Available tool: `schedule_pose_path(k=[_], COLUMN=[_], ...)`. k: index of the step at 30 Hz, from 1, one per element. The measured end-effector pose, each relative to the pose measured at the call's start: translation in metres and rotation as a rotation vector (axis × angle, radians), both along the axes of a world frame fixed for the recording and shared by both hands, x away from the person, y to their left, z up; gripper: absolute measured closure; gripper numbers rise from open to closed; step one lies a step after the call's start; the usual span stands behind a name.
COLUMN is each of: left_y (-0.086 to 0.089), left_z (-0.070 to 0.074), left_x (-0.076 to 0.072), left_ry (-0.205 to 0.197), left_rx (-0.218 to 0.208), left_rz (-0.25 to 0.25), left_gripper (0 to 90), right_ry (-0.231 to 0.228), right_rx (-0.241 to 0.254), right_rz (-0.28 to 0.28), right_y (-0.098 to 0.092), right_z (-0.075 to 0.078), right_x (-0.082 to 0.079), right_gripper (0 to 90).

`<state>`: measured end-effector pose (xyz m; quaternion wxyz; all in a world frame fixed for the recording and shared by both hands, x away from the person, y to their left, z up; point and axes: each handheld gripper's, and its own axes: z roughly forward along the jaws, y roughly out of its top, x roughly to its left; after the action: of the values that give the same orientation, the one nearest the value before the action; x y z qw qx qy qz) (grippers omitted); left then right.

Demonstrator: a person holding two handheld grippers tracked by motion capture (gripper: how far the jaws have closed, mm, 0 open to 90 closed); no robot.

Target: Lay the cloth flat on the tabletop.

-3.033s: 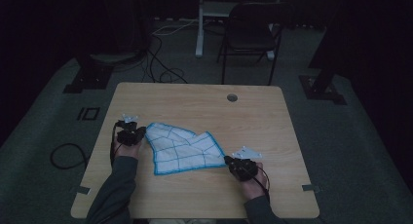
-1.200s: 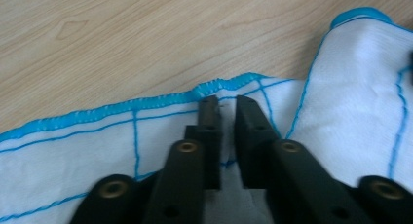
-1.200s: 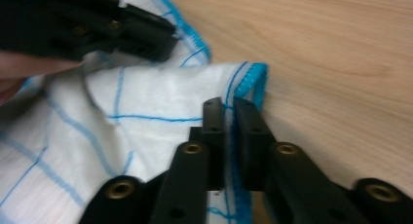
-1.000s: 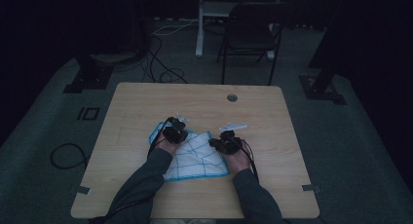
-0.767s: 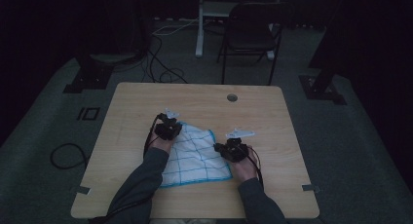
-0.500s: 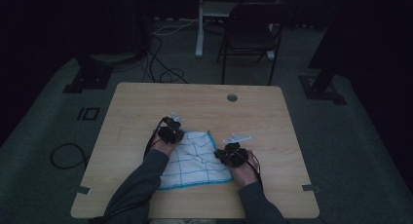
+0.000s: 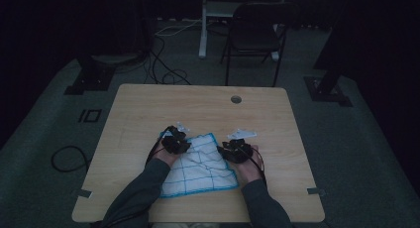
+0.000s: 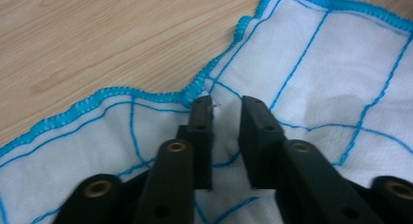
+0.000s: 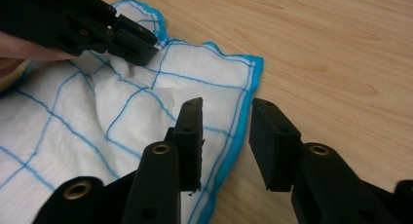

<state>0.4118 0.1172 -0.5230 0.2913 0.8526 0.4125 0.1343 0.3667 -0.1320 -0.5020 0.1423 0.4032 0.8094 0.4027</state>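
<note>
The high view is dim, and hands and forearms cover the cloth's point(image 7: 200, 164) side edges there. The cloth is white with a blue grid and blue hem, rumpled, lying at lower centre on the tabletop point(image 7: 148, 109). Left gripper point(image 8: 226, 118) and right gripper point(image 9: 225, 124) have just been opening; their fingers stand narrowly apart over the cloth's edge, gripping nothing.

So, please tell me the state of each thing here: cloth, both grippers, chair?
White cloth with blue grid lines: folded, rumpled, lying on the table.
Left gripper: jaws just opening, cloth between, not pinched.
Right gripper: jaws just opening, over the cloth's edge.
Black folding chair: unfolded, empty.
</note>
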Motion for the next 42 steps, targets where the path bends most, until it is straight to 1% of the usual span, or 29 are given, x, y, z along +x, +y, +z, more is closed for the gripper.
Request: schedule_pose_path(k=[2, 5, 8, 11, 13, 15, 16, 17, 18, 20, 21, 22, 23, 24, 25, 26, 28, 29, 31, 33, 37, 40, 41, 42], left_y=[0.002, 0.007, 0.014, 0.022, 0.028, 0.035, 0.038, 0.041, 0.043, 0.047, 0.049, 0.05, 0.05, 0.05, 0.051, 0.051, 0.052, 0.052, 0.053, 0.053, 0.051, 0.049, 0.049, 0.045], left_z=[0.002, 0.01, 0.018, 0.023, 0.022, 0.019, 0.016, 0.013, 0.011, 0.007, 0.005, 0.004, 0.003, 0.003, 0.0, 0.0, -0.004, -0.005, -0.006, -0.006, -0.009, -0.011, -0.011, -0.012], left_x=[-0.001, -0.007, -0.019, -0.035, -0.046, -0.056, -0.061, -0.065, -0.07, -0.077, -0.08, -0.083, -0.086, -0.086, -0.091, -0.092, -0.094, -0.095, -0.095, -0.095, -0.092, -0.087, -0.087, -0.081], left_ry=[-0.013, -0.042, -0.072, -0.086, -0.087, -0.077, -0.07, -0.064, -0.056, -0.046, -0.039, -0.029, -0.029, -0.029, -0.03, -0.026, -0.019, -0.02, -0.023, -0.034, -0.062, -0.07, -0.07, -0.082], left_rx=[-0.027, -0.073, -0.1, -0.098, -0.097, -0.093, -0.085, -0.077, -0.077, -0.071, -0.073, -0.075, -0.063, -0.063, -0.054, -0.047, -0.029, -0.026, -0.034, -0.027, -0.034, -0.052, -0.052, -0.061], left_rz=[0.013, 0.029, 0.042, 0.041, 0.039, 0.046, 0.047, 0.048, 0.049, 0.049, 0.047, 0.042, 0.031, 0.031, 0.017, 0.012, 0.005, 0.002, 0.003, 0.0, 0.0, 0.0, 0.0, 0.003], left_gripper=[66.1, 64.4, 64.1, 64.5, 65.2, 66.0, 66.4, 66.8, 67.1, 67.2, 67.3, 67.3, 67.2, 67.2, 67.2, 67.2, 67.3, 67.3, 67.2, 67.2, 66.5, 66.2, 66.0, 65.6], right_ry=[-0.007, -0.007, -0.008, 0.004, 0.01, 0.022, 0.02, 0.026, 0.025, 0.011, 0.008, 0.01, 0.004, 0.004, 0.002, -0.004, -0.002, -0.005, -0.003, -0.003, -0.019, -0.033, -0.033, -0.04], right_rx=[-0.017, -0.038, -0.058, -0.104, -0.134, -0.154, -0.159, -0.148, -0.152, -0.176, -0.178, -0.182, -0.185, -0.185, -0.191, -0.199, -0.198, -0.198, -0.197, -0.191, -0.187, -0.183, -0.183, -0.178], right_rz=[0.018, 0.038, 0.063, 0.081, 0.085, 0.084, 0.082, 0.076, 0.067, 0.05, 0.037, 0.027, 0.022, 0.022, 0.013, -0.002, -0.019, -0.029, -0.049, -0.059, -0.071, -0.088, -0.088, -0.112], right_y=[0.006, 0.014, 0.02, 0.027, 0.03, 0.03, 0.029, 0.028, 0.027, 0.025, 0.023, 0.021, 0.019, 0.019, 0.017, 0.013, 0.008, 0.005, -0.002, -0.007, -0.015, -0.019, -0.019, -0.023], right_z=[-0.003, -0.009, -0.015, -0.022, -0.027, -0.032, -0.033, -0.034, -0.034, -0.033, -0.033, -0.033, -0.033, -0.033, -0.033, -0.033, -0.034, -0.034, -0.034, -0.034, -0.036, -0.037, -0.037, -0.038], right_x=[0.003, 0.008, 0.013, 0.017, 0.017, 0.018, 0.018, 0.018, 0.018, 0.019, 0.02, 0.02, 0.021, 0.021, 0.021, 0.023, 0.024, 0.025, 0.027, 0.029, 0.032, 0.035, 0.035, 0.039], right_gripper=[70.8, 74.0, 75.1, 75.5, 75.7, 76.1, 76.4, 76.6, 77.1, 77.4, 77.6, 77.7, 77.7, 77.7, 77.8, 77.8, 77.7, 77.7, 77.4, 77.1, 76.8, 76.0, 76.0, 74.7])
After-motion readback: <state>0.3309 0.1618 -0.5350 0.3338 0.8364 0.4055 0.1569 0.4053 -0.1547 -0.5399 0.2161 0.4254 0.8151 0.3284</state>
